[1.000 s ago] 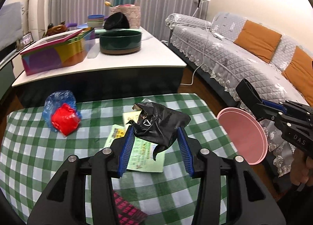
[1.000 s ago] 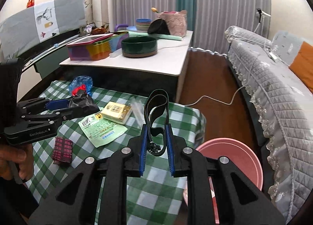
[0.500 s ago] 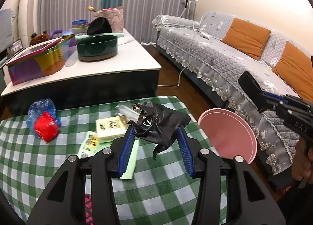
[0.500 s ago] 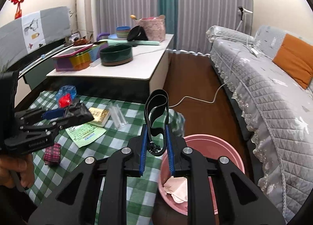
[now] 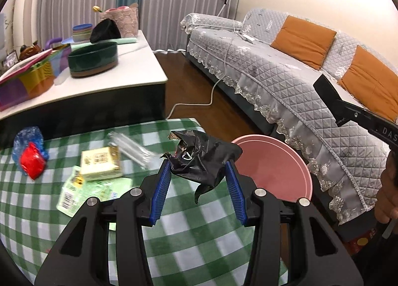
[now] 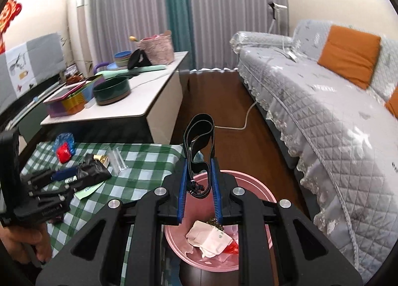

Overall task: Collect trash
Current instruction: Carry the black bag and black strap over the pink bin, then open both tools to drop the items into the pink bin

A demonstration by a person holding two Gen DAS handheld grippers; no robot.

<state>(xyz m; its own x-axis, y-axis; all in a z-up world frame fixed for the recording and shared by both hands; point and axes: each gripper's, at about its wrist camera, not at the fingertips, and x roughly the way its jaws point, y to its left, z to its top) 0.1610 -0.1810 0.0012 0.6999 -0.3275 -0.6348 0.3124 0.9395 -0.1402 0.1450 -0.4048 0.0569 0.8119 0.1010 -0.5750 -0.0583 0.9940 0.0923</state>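
Black crinkly wrapper (image 5: pixel 204 164) sits pinched in the left gripper (image 5: pixel 197 174), over the green checked surface (image 5: pixel 189 231) — the pink bin (image 5: pixel 273 169) is at two o'clock. The right gripper (image 6: pixel 199 181) squeezes a black strap loop (image 6: pixel 200 136) right above that bin (image 6: pixel 251 186) — paper scraps (image 6: pixel 209 238) lie inside.

Grey quilted sofa (image 5: pixel 286 79), orange cushions (image 5: pixel 303 37); green bowl (image 5: pixel 93 58) on white counter (image 5: pixel 139 72).
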